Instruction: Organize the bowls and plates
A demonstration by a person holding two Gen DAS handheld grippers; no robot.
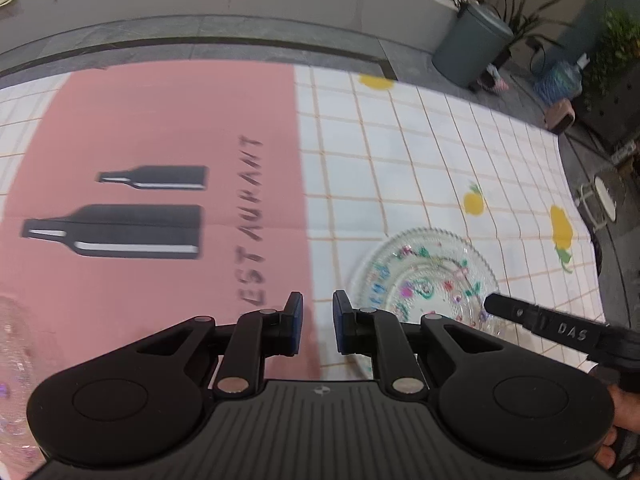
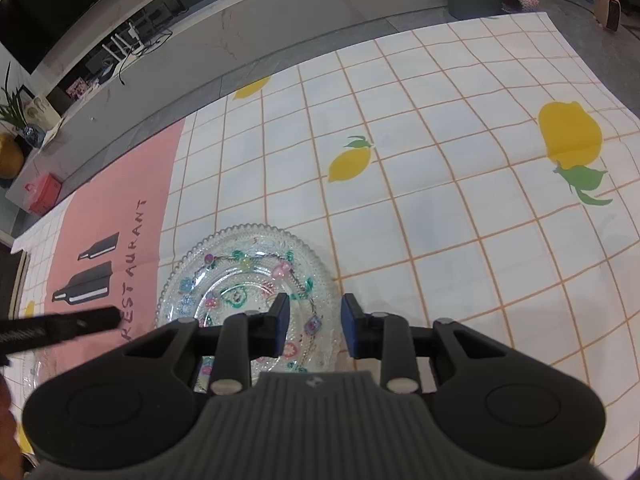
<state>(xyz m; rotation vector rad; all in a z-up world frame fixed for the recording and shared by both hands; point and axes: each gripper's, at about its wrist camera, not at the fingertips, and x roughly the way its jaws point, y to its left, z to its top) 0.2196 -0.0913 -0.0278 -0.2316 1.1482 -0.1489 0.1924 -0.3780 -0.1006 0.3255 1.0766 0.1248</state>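
A clear glass plate [image 2: 248,268] with painted flowers and a beaded rim lies flat on the checked lemon cloth [image 2: 440,168]. My right gripper [image 2: 315,316] hovers over the plate's right edge with its jaws apart. The left pad is above the plate, the right pad is outside the rim, and neither pad presses on it. The same plate [image 1: 424,264] shows in the left wrist view, where the right gripper's finger [image 1: 520,316] reaches in over it. My left gripper [image 1: 318,312] is left of the plate, above the seam of the pink mat [image 1: 160,128], with its jaws nearly together and empty. Another glass plate [image 1: 12,360] is blurred at the far left.
The cloth and the pink "RESTAURANT" mat lie on a grey floor below a pale ledge [image 1: 240,4]. A grey bin [image 1: 472,48] and potted plants [image 1: 616,40] stand past the cloth's far right corner. A red bag [image 2: 42,196] sits at the left.
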